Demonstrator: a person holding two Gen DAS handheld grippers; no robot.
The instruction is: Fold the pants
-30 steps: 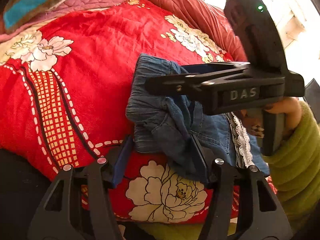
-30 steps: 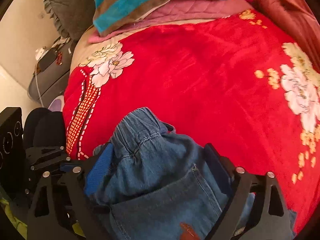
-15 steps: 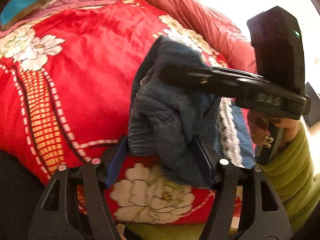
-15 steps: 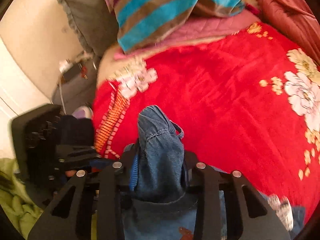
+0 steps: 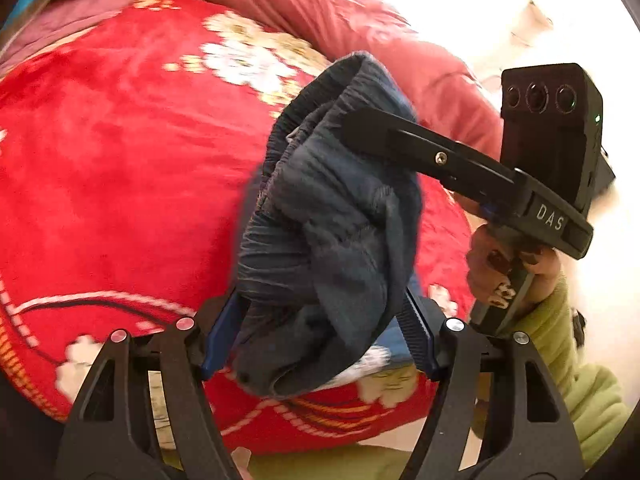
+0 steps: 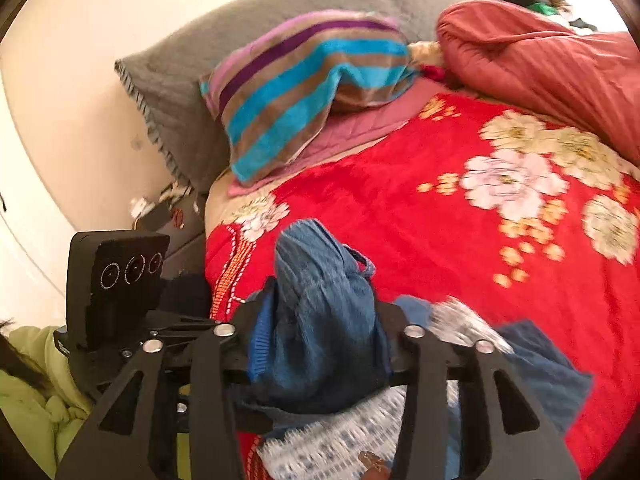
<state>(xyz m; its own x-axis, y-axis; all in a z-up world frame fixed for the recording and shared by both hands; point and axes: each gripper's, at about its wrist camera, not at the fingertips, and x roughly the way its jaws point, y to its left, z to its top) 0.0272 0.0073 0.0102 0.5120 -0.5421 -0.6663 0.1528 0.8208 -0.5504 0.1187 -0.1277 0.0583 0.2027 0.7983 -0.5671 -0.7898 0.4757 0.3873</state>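
Across the bed lies a red floral blanket, which covers most of the surface in both views. At the head end, a grey pillow stands against the pale wall, with a striped pillow in blue, brown and purple leaning on it. A quilted rust-red duvet is bunched along the far side of the blanket.

Denim pants are gathered into a bundle and lifted clear of the blanket, with the elastic waistband uppermost. A white printed lining and a loose blue portion of the garment hang below the bundle in the right wrist view; this area is blurred.

Left gripper: the blue pads press on the lower part of the denim bundle from both sides. The jaws have just been opening, with the fabric between them.

Right gripper: the jaws are clamped on a bunched fold of denim, which rises between the pads. These jaws have also just been opening, cloth remaining between them. In the left wrist view this gripper reaches in from the right, its finger laid across the top of the bundle.

A hand in a green sleeve grips the right gripper's handle.
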